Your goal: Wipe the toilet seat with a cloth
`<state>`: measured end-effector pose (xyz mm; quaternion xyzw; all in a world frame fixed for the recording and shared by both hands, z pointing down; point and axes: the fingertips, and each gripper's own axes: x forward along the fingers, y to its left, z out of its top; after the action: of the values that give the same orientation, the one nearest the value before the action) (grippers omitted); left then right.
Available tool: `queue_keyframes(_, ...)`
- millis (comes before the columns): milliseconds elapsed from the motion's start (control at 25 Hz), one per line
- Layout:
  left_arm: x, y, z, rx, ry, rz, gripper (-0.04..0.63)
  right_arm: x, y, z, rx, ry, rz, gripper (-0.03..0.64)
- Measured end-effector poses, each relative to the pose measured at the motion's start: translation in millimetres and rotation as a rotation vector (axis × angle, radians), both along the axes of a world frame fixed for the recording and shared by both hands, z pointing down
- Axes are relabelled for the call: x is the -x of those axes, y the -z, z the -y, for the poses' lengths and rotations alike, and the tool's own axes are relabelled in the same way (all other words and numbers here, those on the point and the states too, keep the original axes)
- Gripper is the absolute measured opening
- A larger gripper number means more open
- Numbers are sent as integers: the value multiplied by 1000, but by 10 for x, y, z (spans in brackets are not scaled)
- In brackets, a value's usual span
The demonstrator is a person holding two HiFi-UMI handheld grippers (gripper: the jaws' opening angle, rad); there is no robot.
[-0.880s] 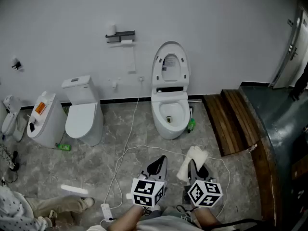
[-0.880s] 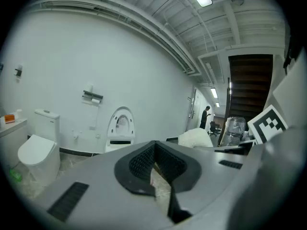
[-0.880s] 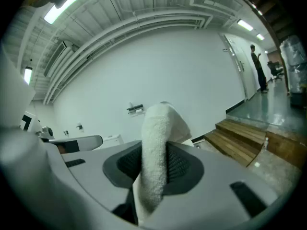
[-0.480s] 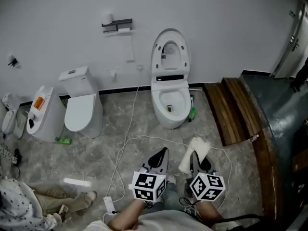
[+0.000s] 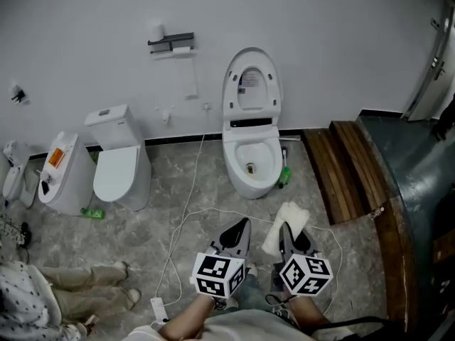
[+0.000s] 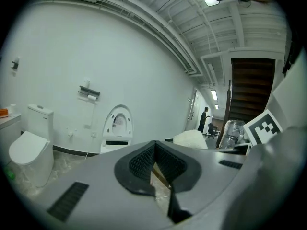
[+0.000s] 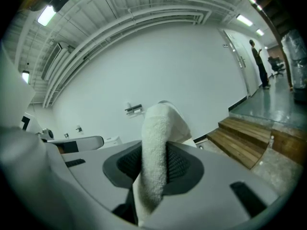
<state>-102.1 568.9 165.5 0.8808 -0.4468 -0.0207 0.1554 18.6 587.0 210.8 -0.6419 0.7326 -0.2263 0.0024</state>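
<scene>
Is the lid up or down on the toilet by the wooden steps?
Up. The lid stands upright, and the open bowl shows below it.

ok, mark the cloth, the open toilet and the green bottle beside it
cloth [image 7: 156, 147], right gripper view, middle of the upright fold
open toilet [image 5: 250, 185], head view, front of the bowl
green bottle [image 5: 285, 177], head view, middle of its body

Open floor [image 5: 178, 172] ahead to the toilet [image 5: 250, 185], a white cable [image 5: 188, 213] across it.
</scene>
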Motion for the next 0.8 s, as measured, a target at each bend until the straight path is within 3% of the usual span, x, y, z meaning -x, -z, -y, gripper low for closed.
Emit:
queue_keyframes(200,-124,97,337,-19,6,8,2,-22,169,379,-36,23,-10,100)
queue_keyframes(800,-423,137,1303,-25,73,46,2,-609,213,1320,-29,19,2,100)
